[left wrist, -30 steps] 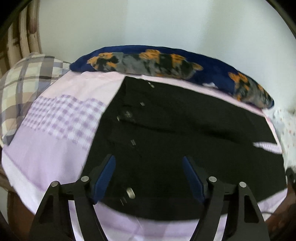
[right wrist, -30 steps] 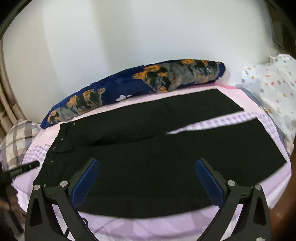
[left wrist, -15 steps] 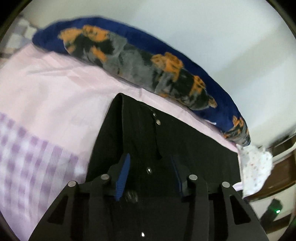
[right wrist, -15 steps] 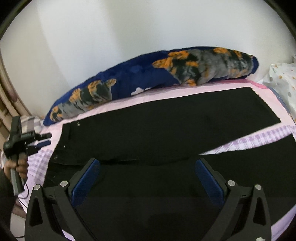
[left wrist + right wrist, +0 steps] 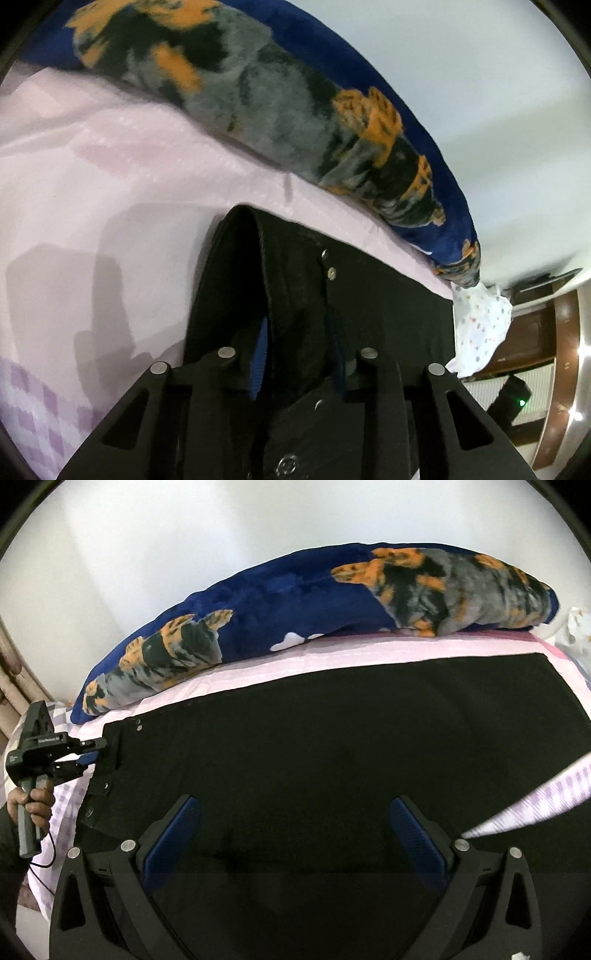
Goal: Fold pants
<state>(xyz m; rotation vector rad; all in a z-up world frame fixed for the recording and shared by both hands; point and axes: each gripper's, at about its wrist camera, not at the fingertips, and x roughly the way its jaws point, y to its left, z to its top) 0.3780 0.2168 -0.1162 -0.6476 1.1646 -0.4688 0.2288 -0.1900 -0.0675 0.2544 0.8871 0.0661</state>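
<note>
Black pants (image 5: 332, 746) lie flat on a lilac bedsheet (image 5: 295, 664), waistband to the left, legs running right. My left gripper (image 5: 297, 347) is shut on the waistband (image 5: 291, 295) at its far corner, the fabric bunched up between the blue pads. It also shows in the right wrist view (image 5: 86, 755), held by a hand at the pants' left edge. My right gripper (image 5: 291, 834) is open wide, low over the middle of the pants, nothing between its pads.
A long navy pillow (image 5: 314, 602) with orange and grey print lies along the wall behind the pants. A white dotted cloth (image 5: 480, 325) sits at the bed's right end. Dark wooden furniture (image 5: 546, 332) stands beyond it.
My left gripper moved forward to the waistband's far corner and closed on it. My right gripper moved forward and lower over the pants, staying open.
</note>
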